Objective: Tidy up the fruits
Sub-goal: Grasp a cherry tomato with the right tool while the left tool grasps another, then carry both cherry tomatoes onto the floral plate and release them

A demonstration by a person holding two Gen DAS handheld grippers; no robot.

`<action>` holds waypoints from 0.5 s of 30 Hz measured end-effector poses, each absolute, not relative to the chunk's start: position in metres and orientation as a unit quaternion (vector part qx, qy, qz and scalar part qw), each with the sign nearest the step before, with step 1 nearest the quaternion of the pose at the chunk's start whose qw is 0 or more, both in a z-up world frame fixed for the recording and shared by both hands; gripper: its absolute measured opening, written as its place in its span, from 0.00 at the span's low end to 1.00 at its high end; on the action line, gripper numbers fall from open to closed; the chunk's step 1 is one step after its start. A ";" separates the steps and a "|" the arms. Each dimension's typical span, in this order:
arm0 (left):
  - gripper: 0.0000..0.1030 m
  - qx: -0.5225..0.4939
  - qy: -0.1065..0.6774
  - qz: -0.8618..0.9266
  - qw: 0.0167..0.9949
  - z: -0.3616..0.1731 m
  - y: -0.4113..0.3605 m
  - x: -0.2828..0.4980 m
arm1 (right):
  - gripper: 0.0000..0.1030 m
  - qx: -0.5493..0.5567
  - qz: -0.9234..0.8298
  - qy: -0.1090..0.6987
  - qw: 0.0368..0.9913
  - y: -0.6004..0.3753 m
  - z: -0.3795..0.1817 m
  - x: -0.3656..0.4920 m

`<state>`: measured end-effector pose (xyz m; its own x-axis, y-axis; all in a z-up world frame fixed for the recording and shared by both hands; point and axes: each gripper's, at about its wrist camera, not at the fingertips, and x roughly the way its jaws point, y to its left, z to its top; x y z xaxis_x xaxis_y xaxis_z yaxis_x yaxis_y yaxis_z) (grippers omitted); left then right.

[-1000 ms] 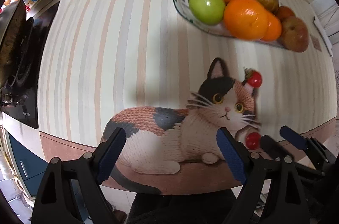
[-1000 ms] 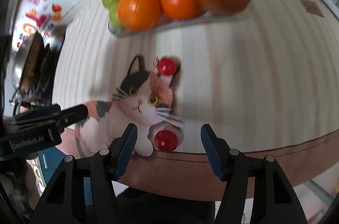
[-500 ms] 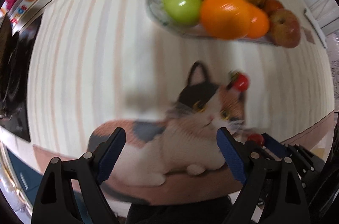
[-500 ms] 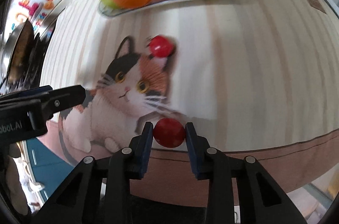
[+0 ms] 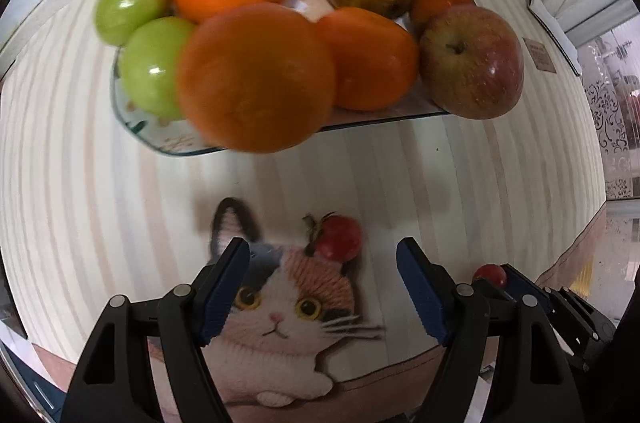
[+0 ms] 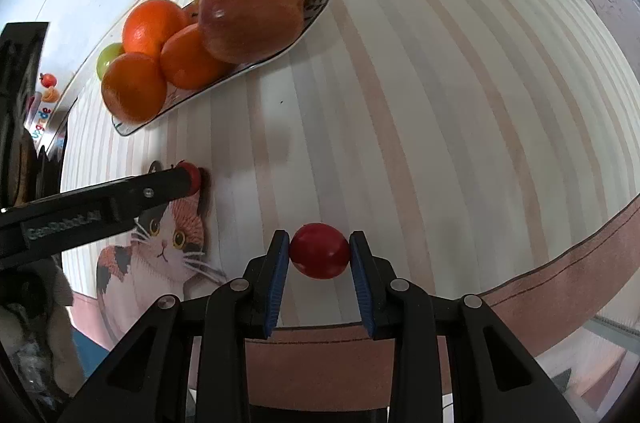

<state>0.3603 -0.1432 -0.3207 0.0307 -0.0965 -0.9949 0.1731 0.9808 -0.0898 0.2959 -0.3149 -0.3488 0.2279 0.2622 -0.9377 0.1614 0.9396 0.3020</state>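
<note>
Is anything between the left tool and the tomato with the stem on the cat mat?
Nothing visible. The left tool is open, and the stemmed tomato lies just beyond its tips on the cat mat.

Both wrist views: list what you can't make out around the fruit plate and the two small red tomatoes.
- Left wrist view: the near orange is motion-blurred and hides part of the glass fruit plate.
- Left wrist view: the small red tomatoes: one with a stem shows fully; the other is mostly hidden by the right hand-held gripper.
- Right wrist view: the left hand-held gripper covers most of the stemmed tomato.
</note>
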 end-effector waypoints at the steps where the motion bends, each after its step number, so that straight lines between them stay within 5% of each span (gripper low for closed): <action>1: 0.72 0.029 0.691 -0.096 0.716 -0.322 -0.147 0.361 | 0.32 0.173 0.032 0.620 0.764 -0.316 -0.350 0.296; 4: 0.67 0.036 0.687 -0.105 0.718 -0.326 -0.157 0.359 | 0.32 0.177 0.031 0.622 0.762 -0.315 -0.354 0.292; 11: 0.27 0.056 0.677 -0.112 0.725 -0.334 -0.177 0.358 | 0.32 0.171 0.030 0.625 0.761 -0.314 -0.358 0.295; 15: 0.23 0.053 0.676 -0.113 0.726 -0.334 -0.176 0.351 | 0.32 0.167 0.030 0.622 0.764 -0.307 -0.355 0.299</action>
<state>0.3512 -0.1765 -0.3338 0.0610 -0.0931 -0.9938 0.2357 0.9688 -0.0763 0.2987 -0.3073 -0.3552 0.2240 0.2540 -0.9409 0.1620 0.9423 0.2929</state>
